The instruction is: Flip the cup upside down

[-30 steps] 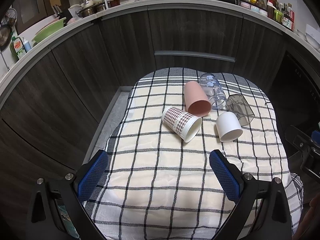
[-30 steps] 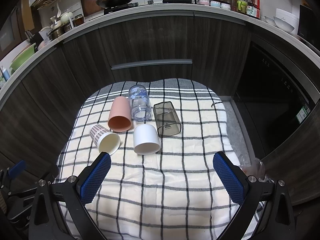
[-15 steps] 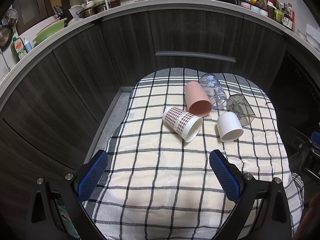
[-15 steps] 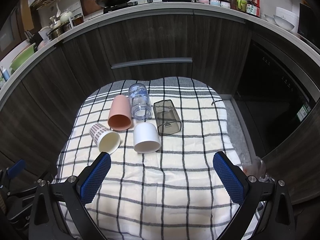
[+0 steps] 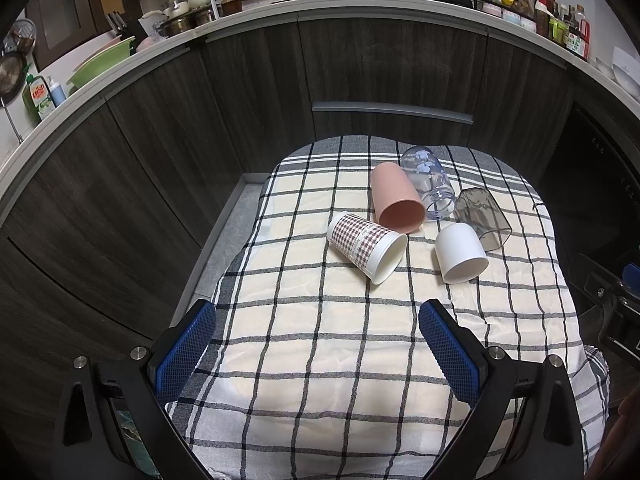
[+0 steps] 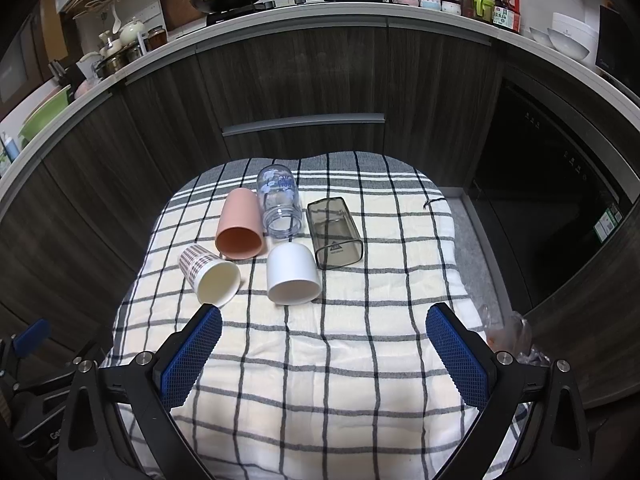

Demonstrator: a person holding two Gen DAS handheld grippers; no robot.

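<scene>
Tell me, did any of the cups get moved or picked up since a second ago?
No. All five cups lie on their sides on the checked cloth as before, and the left gripper and right gripper hang open over it, holding nothing. The views barely shifted.

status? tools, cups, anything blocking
Left tool and right tool open, empty, short of the cups. Five cups on their sides on the checked cloth; none flipped. White cup nearest right tool. Nothing blocking.

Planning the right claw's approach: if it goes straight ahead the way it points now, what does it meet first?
Probably the white cup, lying on its side with its mouth toward the open right claw. Only checked cloth lies before it. Depth is uncertain.
</scene>
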